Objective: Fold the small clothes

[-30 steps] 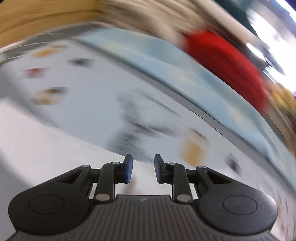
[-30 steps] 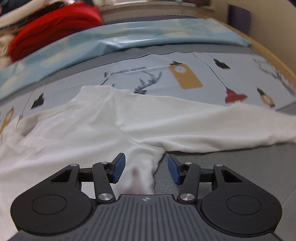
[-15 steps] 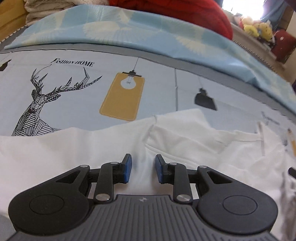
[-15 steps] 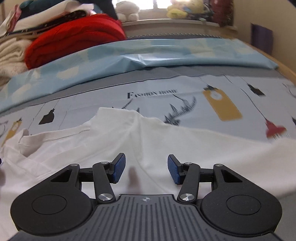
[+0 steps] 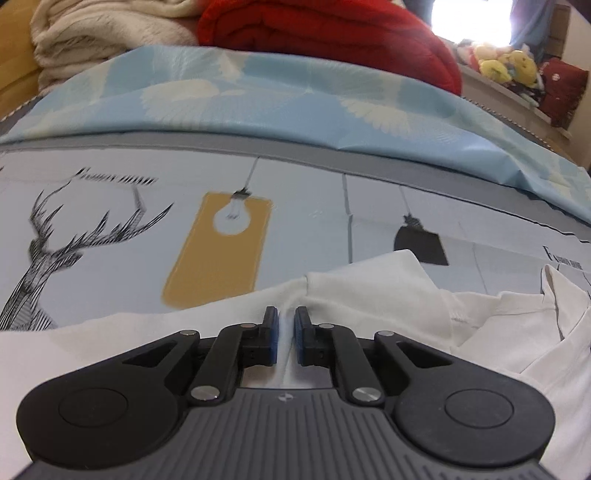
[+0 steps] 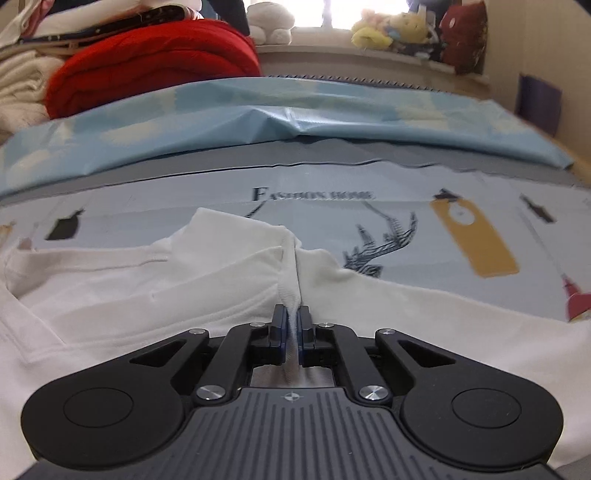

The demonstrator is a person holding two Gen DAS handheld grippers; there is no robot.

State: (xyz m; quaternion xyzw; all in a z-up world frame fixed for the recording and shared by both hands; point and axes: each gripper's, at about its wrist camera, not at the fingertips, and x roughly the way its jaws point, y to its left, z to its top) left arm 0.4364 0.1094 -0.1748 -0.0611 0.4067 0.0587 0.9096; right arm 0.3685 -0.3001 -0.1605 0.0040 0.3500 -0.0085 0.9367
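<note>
A white long-sleeved garment (image 5: 388, 291) lies spread on a printed bed sheet (image 5: 110, 236). My left gripper (image 5: 285, 325) is shut on a pinched ridge of its white fabric near the shoulder seam. In the right wrist view the same white garment (image 6: 147, 291) fills the foreground, with its neckline at the left. My right gripper (image 6: 291, 321) is shut on a raised fold of the cloth along the other shoulder seam. The fabric under both gripper bodies is hidden.
The sheet (image 6: 369, 177) shows deer, lamp and tag prints. A light blue quilt (image 5: 295, 99) lies across the far side. Behind it are a red blanket (image 5: 332, 33), cream blankets (image 5: 96, 33) and plush toys (image 6: 376, 29) on a sill.
Both grippers moved forward onto the garment's shoulders and closed, each pinching up a ridge of white fabric. Half a second ago both jaws were open over the cloth.
</note>
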